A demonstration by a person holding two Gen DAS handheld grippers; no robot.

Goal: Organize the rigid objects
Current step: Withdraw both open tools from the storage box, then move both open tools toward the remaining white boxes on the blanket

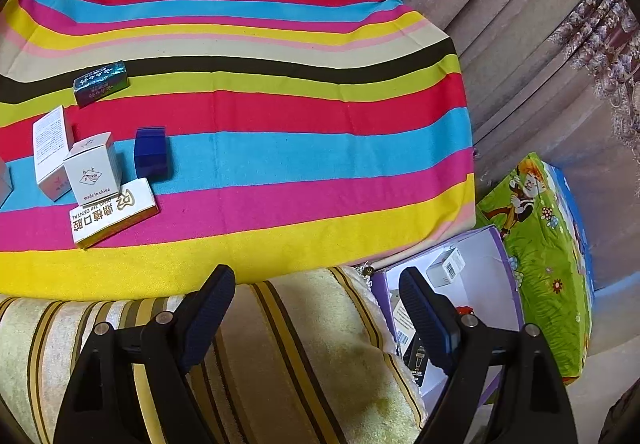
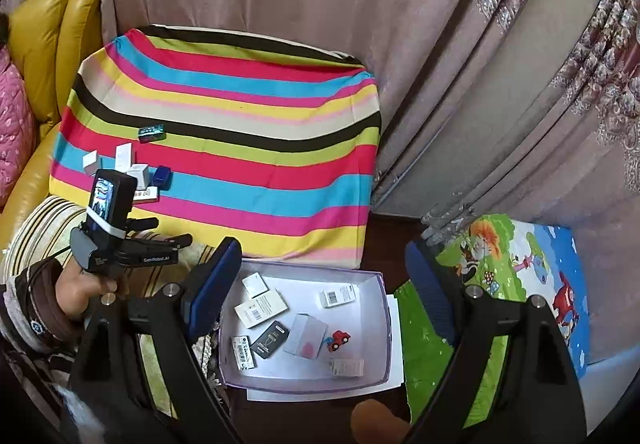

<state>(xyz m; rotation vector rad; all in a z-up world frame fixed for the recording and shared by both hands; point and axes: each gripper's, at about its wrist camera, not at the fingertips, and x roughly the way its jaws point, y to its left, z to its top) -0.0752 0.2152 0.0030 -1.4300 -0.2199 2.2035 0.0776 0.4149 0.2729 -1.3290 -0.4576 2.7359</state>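
Several small boxes lie at the left of a striped cloth (image 1: 280, 116): a teal foil box (image 1: 101, 83), a tall white box (image 1: 52, 152), a white cube box (image 1: 93, 169), a dark blue box (image 1: 151, 151) and a white and gold box (image 1: 113, 217). My left gripper (image 1: 316, 276) hangs open and empty over the cloth's near edge, apart from them. The right gripper (image 2: 324, 248) is open and empty above a purple-rimmed white box (image 2: 308, 267). That box holds several small packets and a red toy car (image 2: 339, 340). The right wrist view also shows the left gripper (image 2: 170, 231) in a hand (image 2: 76, 292).
A striped towel (image 1: 280, 344) lies below the cloth's near edge. A cartoon-print cushion (image 2: 520, 256) sits right of the purple-rimmed box. A yellow leather sofa (image 2: 52, 28) and a pink quilted item (image 2: 12, 116) are at the left. Curtains (image 2: 440, 44) hang behind.
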